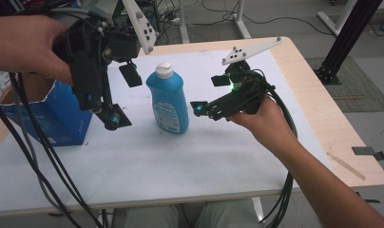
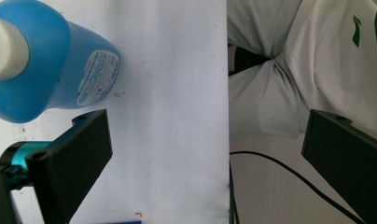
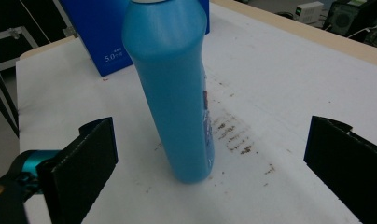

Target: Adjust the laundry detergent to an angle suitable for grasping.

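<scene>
Held up close on the near left, left gripper (image 1: 124,95), jaws wide apart and grasping nothing, raised just beside blue bottle (image 1: 168,99), probably for clearance; upright mid-sheet on white table (image 1: 180,161); right gripper (image 1: 209,92) aimed sideways at its body, jaws likewise spread, seemingly lining up a grasp.

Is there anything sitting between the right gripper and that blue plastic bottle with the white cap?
Nothing visible does. The right gripper is open and faces the upright blue plastic bottle with the white cap, with only bare stained white table cover between its jaws and the bottle. The blue cardboard box stands behind the bottle.
</scene>
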Tool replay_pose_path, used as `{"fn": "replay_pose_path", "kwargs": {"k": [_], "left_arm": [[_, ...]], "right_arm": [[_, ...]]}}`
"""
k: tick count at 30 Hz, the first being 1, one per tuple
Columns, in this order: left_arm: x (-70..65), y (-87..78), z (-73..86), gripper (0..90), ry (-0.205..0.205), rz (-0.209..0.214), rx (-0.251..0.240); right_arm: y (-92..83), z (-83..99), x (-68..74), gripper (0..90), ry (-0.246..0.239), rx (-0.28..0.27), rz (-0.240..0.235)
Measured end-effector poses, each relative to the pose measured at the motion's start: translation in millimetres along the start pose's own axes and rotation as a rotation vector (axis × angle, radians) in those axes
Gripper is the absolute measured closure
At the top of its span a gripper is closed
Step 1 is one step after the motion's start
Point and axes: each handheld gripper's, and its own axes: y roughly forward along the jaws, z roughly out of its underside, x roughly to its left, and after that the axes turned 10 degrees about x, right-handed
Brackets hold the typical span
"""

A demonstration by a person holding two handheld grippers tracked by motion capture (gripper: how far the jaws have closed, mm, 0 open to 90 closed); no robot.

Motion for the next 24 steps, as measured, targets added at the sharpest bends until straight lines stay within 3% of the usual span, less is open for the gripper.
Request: {"fn": "replay_pose_path", "kwargs": {"k": [24], "left_arm": [[5.2,-2.6,21.3,1.7,-0.039,-0.005,-0.012]], "right_arm": [[48.2,-18.3,6.6,1.7,-0.035,0.086,-0.049]]}}
